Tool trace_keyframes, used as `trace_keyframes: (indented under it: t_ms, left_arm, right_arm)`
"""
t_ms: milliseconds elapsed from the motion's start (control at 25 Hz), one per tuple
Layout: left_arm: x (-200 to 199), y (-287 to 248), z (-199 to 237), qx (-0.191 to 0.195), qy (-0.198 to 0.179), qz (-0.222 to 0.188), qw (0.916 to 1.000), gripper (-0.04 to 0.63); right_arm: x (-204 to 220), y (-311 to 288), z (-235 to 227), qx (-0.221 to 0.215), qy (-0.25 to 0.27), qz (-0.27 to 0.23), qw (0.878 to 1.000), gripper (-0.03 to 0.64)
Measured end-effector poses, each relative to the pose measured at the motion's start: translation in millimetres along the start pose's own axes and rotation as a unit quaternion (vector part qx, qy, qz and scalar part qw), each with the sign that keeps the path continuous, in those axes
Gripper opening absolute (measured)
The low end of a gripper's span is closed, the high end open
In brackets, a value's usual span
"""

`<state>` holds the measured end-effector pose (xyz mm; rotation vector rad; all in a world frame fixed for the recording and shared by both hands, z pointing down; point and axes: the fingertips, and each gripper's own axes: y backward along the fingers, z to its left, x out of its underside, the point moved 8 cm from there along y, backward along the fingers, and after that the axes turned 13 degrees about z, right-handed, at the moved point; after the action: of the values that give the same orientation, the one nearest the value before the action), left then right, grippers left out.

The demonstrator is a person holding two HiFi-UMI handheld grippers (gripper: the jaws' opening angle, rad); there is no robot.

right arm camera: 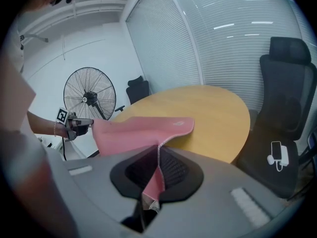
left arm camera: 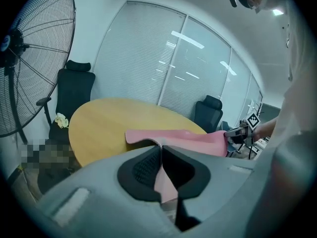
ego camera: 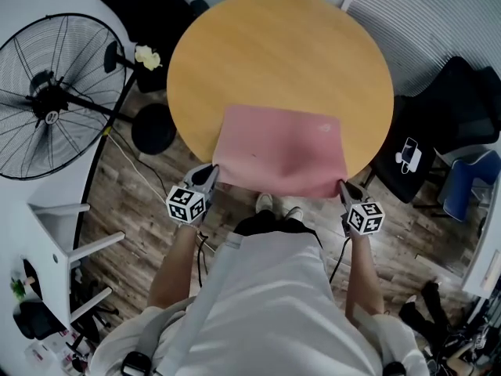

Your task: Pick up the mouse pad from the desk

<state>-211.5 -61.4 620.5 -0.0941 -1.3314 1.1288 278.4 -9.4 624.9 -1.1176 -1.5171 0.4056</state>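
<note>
Pad (ego camera: 282, 151): pink, soft, rectangular, a small pale mark near its far right corner. Far edge lies on the bench (ego camera: 274, 49); near edge is raised and hangs past the bench's near rim. Sags in the middle between its two near corners.

Left hand-held gripper (ego camera: 212, 174): jaws closed on the pad's near left corner. In the left gripper view the pink sheet runs up out of the pinch between the black pads (left arm camera: 143, 167), then away across the bench.

Right hand-held gripper (ego camera: 342, 186): jaws closed on the near right corner. Right gripper view shows the same thing: pad edge clamped between the jaws, stitched rim visible, sheet stretching off toward the other hand-held gripper (right arm camera: 74, 124). Both point downward at a slant, marker cubes facing up.

Bench: round, light wood top, nothing on it but the pad.

Person (ego camera: 274, 296): white top, bare forearms, standing at the bench's near rim. Shoes (ego camera: 278, 204) just under the pad's hanging edge.

Surroundings: wood-plank floor (ego camera: 133, 202). Large black fan (ego camera: 47, 96) on a stand, left of the bench and well apart from it. Black chair (ego camera: 462, 108) right of the bench, with a white phone (ego camera: 410, 155) and cable lying on dark stuff just beside the bench's right rim. Blinds (ego camera: 438, 22) along the far right wall.
</note>
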Motion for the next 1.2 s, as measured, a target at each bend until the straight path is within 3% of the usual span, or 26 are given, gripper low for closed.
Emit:
trace_keyframes:
  t_ms: [1200]
  left_arm:
    - [-68.6, 24.6, -0.6, -0.021, -0.025, -0.082, 0.9961, 0.018]
  right_arm:
    - [-66.1, 40.2, 10.7, 0.020, 0.042, -0.088, 0.995, 0.018]
